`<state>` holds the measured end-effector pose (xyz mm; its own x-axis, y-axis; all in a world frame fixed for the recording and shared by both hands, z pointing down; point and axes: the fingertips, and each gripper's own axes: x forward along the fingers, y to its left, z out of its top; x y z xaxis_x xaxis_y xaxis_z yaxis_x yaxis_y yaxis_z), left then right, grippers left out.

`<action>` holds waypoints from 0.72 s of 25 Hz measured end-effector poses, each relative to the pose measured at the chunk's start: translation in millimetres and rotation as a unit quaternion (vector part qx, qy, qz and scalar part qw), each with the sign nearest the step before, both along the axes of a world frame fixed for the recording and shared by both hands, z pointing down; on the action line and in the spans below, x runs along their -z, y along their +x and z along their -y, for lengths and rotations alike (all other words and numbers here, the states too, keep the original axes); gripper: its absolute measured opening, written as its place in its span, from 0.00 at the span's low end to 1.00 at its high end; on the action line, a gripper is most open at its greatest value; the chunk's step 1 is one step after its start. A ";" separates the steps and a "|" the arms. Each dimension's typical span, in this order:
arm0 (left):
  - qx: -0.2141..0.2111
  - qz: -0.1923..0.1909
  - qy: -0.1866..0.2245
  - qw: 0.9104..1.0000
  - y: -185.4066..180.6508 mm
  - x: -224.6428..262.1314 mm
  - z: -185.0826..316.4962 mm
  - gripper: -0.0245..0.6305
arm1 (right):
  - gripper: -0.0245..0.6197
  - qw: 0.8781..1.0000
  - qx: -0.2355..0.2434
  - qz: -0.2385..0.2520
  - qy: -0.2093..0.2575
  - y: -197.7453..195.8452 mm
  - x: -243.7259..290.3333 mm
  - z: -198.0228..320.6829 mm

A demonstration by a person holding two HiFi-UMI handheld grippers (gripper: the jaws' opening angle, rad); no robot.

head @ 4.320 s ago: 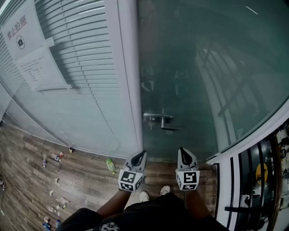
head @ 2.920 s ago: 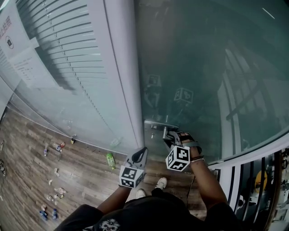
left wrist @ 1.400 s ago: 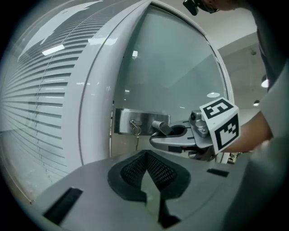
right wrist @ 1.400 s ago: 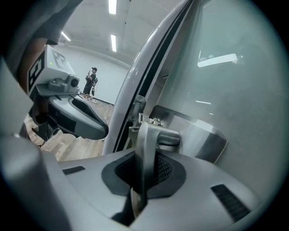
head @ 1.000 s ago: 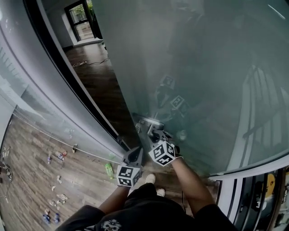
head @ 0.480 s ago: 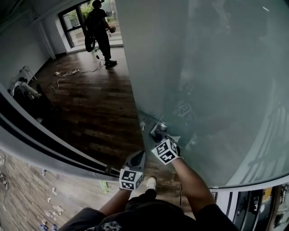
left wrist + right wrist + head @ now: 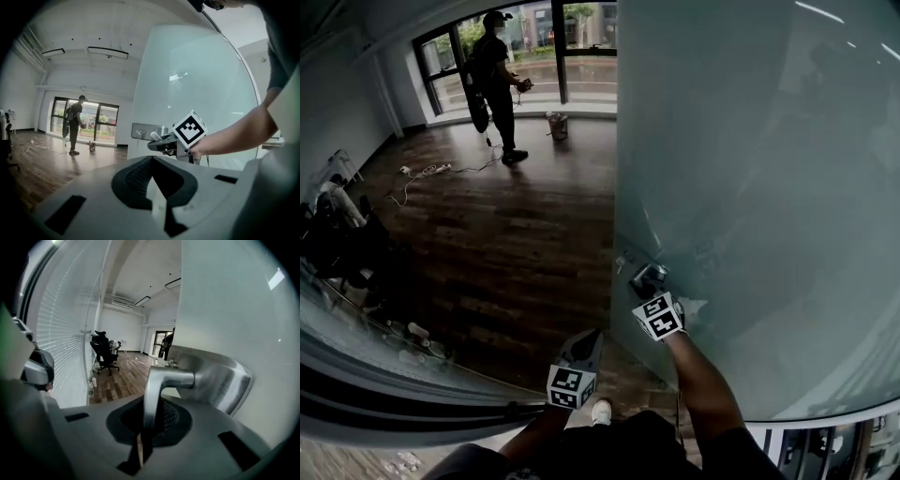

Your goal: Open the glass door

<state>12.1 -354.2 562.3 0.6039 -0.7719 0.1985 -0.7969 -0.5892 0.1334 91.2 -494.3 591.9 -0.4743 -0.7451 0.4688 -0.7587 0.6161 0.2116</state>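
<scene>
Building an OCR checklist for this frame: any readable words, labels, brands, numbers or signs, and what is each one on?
No readable text in any view.
Left cube: black-and-white square marker pattern only, no letters or digits.
Right cube: marker pattern only as well.
Door: plain frosted glass, no sign or sticker showing.
Handle: bare metal, no brand mark visible.
</scene>
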 end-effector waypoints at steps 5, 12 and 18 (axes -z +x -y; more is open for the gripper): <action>0.002 0.005 -0.018 1.000 13.7 11.4 20.9 0.05 | 0.06 0.999 -0.042 0.002 -0.010 56.0 7.7 47.8; 0.001 0.010 -0.030 1.000 74.9 -13.4 85.9 0.05 | 0.07 0.994 -0.107 0.008 -0.008 156.7 7.1 132.3; 0.003 0.008 -0.026 1.000 130.8 -12.0 138.3 0.05 | 0.07 0.988 -0.151 0.023 -0.018 235.8 7.4 181.9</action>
<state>142.9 -492.5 574.3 0.5959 -0.7640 0.2472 -0.8026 -0.5772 0.1508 327.1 -676.3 584.5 -0.2538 -0.8388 0.4817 -0.9175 0.3665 0.1548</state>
